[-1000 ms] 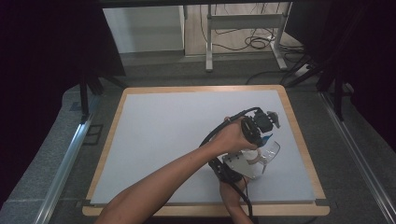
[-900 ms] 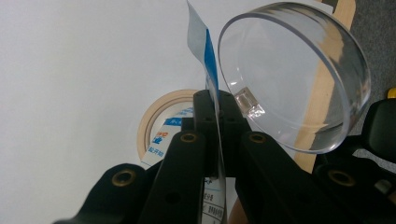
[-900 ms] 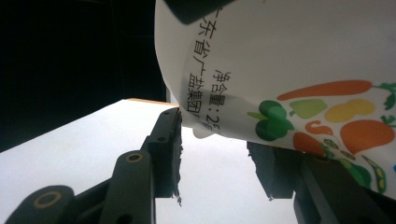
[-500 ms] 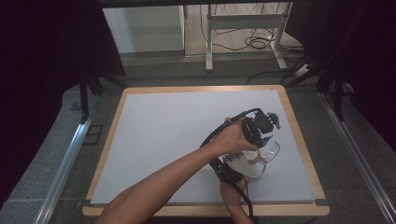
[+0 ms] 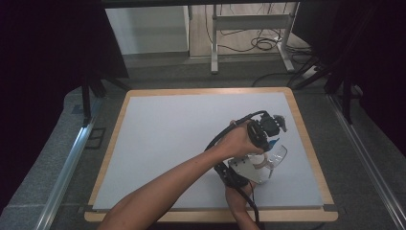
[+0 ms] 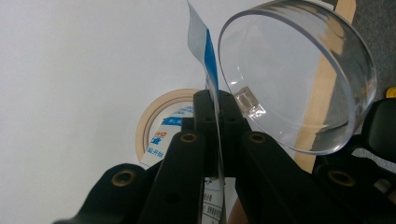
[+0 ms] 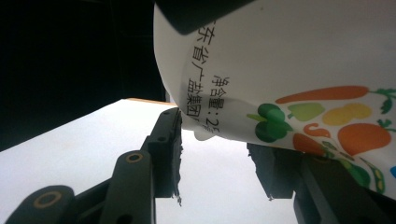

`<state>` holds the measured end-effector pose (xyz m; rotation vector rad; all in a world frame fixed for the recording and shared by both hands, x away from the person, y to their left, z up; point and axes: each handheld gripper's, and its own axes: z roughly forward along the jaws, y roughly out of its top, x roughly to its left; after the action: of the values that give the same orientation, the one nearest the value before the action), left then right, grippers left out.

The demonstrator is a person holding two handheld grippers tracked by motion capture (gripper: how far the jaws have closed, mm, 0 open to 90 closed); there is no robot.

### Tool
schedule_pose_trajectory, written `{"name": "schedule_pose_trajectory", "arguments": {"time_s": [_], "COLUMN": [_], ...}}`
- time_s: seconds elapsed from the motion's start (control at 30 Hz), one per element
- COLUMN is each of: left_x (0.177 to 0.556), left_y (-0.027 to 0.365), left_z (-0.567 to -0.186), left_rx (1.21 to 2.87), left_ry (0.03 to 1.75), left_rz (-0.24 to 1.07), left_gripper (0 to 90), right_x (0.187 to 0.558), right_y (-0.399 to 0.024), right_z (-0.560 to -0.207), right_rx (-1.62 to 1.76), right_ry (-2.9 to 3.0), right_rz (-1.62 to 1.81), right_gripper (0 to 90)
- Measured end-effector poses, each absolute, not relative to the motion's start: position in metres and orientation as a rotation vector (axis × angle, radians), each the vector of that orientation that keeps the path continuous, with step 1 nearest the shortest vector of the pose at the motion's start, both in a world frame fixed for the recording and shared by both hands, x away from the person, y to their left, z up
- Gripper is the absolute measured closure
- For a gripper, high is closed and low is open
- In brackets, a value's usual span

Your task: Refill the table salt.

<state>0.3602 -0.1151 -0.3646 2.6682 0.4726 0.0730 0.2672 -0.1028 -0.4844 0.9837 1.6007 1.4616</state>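
L gripper (image 6: 217,100): jaws fully closed, pinching thin blue-and-white printed sheet (image 6: 198,42) edge-on; sheet runs up from betw. the tips and down toward the camera. R gripper (image 7: 217,135): jaws roughly half open, w/ white printed packet (image 7: 289,60) betw. them; near pad against packet's side, far pad partly hidden behind it, so reads as a grip. Packet shows black Chinese text plus carrot, pepper and pea pics. Can't tell whether sheet and packet are one item.

In high view, L hand (image 5: 237,141) reaches across from bottom left, forearm diagonal over the mat, holding its gripper at right-centre of the table. R hand (image 5: 237,196) comes in at bottom edge, just below and almost under the L one, gripper angled up w/ grey plate on top. Both grippers close together, tips meeting at the same spot.

Just right of L jaws: clear round plastic container (image 6: 299,79), tilted, open mouth facing the camera, rim v. close to the pinched sheet. In high view sits immediately right of the grippers, near table's right side.

Behind L jaws, flat on the surface: tan ring (image 6: 149,121) w/ blue-and-white label inside, looks like a tape roll; partly hidden by the jaws.

Under it all: white mat (image 6: 70,93) on a table w/ wooden rim (image 5: 210,91). Beyond far edge: grey floor, white desk legs (image 5: 214,43), loose cables (image 5: 261,43), dark curtains either side.
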Motion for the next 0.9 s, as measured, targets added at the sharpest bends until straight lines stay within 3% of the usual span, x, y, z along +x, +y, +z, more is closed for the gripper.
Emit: {"name": "schedule_pose_trajectory", "arguments": {"time_s": [0.9], "left_x": [0.3603], "left_y": [-0.1168], "left_z": [-0.3641], "left_rx": [2.670], "left_ry": [0.467], "left_rz": [0.071], "left_gripper": [90.0], "right_x": [0.2671], "right_y": [-0.1037], "right_z": [-0.4832], "right_rx": [0.981], "right_ry": [1.590], "right_rz": [1.462], "right_gripper": [55.9]}}
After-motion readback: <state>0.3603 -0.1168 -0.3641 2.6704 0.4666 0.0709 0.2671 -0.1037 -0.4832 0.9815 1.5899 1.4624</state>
